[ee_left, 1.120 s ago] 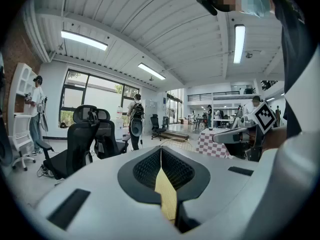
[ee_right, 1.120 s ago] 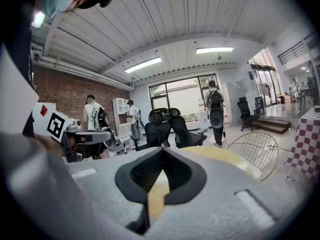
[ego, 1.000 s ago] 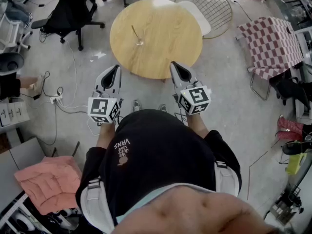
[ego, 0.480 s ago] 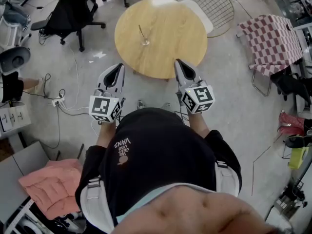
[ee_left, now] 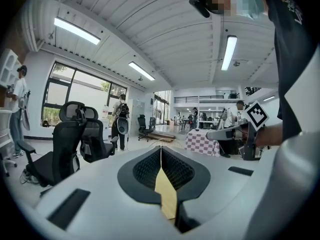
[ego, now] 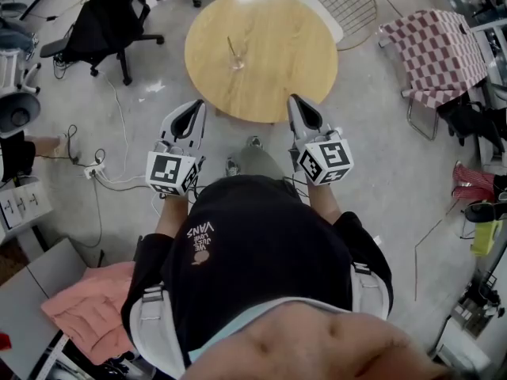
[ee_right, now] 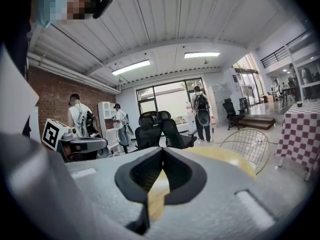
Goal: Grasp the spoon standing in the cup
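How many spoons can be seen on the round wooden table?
1. The spoon stands leaning in the cup, left of the middle of the round wooden table. The right gripper covers a little of its near edge, so something small may be hidden there.

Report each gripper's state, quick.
Left gripper: closed, holding nothing.
Right gripper: closed, holding nothing.
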Tool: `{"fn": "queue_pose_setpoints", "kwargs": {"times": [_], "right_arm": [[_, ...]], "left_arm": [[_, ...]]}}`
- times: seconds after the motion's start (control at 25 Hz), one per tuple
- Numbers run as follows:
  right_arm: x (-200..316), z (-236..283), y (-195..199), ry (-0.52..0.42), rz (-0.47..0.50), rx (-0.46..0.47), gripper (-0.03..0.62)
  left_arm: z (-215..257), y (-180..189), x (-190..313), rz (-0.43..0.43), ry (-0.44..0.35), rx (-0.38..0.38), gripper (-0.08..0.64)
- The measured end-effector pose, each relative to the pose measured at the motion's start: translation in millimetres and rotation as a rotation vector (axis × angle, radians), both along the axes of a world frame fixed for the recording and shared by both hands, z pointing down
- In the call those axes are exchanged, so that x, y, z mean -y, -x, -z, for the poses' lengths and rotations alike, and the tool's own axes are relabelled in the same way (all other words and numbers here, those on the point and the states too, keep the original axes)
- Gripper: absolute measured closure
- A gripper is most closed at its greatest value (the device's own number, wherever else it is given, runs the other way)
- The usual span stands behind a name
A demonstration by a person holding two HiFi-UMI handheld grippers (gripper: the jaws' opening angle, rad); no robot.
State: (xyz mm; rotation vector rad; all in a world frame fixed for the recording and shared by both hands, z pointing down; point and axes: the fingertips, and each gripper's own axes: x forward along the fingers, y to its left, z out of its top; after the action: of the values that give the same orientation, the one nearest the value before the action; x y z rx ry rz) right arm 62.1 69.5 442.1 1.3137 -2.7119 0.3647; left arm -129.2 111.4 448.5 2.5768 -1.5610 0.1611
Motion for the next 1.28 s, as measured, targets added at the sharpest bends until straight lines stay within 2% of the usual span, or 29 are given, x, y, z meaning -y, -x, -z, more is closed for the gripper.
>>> {"fn": "queue_pose_setpoints", "kwargs": {"times": [0.88,1.28], "right_arm": [[136.9,4.5,-9.9,-0.015,0.078,0.022,0.595],[171.2,-3.6,-22.1,-0.015,0.127,0.028,0.595]], "left_arm": [[-0.6,-14.8,124.5,0.098,0.003,0.015,0.549],[-9.4,-28.4,152.2,0.150,0.004,0.014,0.549]]}}
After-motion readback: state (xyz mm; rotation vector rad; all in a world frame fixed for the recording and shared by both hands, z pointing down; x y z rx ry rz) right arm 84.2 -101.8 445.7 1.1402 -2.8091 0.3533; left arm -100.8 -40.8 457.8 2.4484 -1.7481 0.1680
